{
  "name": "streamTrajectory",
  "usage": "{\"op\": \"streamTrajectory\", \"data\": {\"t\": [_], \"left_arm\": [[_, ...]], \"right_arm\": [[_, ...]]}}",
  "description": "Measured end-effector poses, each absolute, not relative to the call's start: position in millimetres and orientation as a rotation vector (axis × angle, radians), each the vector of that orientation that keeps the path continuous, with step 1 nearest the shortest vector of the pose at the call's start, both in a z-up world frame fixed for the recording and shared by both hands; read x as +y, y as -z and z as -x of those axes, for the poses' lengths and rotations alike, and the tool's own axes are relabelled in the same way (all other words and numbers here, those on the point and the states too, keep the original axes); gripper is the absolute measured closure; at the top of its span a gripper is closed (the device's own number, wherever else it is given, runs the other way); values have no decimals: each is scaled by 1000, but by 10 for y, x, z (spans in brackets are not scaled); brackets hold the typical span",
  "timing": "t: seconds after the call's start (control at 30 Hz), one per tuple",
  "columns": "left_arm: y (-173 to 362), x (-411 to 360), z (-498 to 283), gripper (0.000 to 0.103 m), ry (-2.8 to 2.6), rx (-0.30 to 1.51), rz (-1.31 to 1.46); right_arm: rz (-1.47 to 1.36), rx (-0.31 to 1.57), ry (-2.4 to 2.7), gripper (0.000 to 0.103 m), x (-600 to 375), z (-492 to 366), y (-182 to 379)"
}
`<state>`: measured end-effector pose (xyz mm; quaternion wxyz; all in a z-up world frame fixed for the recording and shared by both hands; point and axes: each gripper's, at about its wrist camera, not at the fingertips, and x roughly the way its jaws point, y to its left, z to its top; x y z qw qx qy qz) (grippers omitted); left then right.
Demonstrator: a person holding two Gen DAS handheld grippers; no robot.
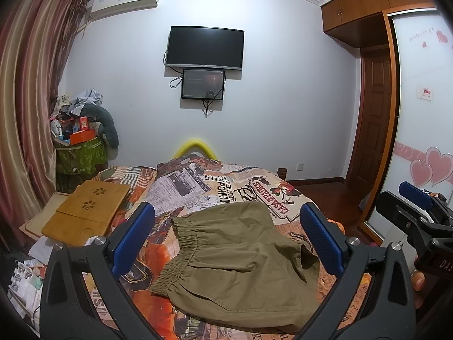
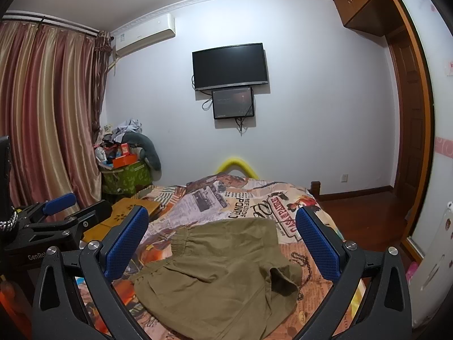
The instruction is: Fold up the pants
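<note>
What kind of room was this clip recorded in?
Most likely a home bedroom: a bed with a printed cover holds the khaki pants, a built-in wardrobe lines one side, and a TV hangs on the far wall.

The room is evenly lit from overhead, a little dim, with a cool cast on the wall (image 1: 283, 85). Shadows are soft. Both views bend strongly at the edges, bowing the curtain (image 2: 42, 113), with dark corners. Focus is sharp throughout; no glare.

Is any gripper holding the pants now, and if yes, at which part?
No. The left gripper and right gripper are both open and above the pants, which lie loose on the bed.
</note>
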<state>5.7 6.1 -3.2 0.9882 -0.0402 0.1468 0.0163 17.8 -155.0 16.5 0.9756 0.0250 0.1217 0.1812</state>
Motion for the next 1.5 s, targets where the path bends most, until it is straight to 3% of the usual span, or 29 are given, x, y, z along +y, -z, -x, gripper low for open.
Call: {"op": "streamTrajectory", "data": {"t": [0.4,0.93,1.03,1.1,1.17,1.23,1.5], "left_arm": [[293,237,-245,0,-96,372,39],[1433,1016,-1417,0,-214,705,-49],[1622,1072,-1605,0,-163,772,-17],[1753,1118,-1741,5,-137,820,8],[1860,1142,-1862,20,-122,872,14],[1977,1187,-1992,29,-109,925,22],[2319,1340,-2300,56,-55,1081,81]], "right_arm": [[-28,309,-328,0,-1609,-361,58],[35,755,-282,0,-1887,-1154,1233],[38,811,-298,9,-1865,-1254,1335],[33,844,-307,14,-1848,-1334,1424],[18,868,-324,23,-1834,-1415,1504],[5,893,-339,28,-1822,-1454,1563],[-6,958,-382,55,-1744,-1689,1760]]}}
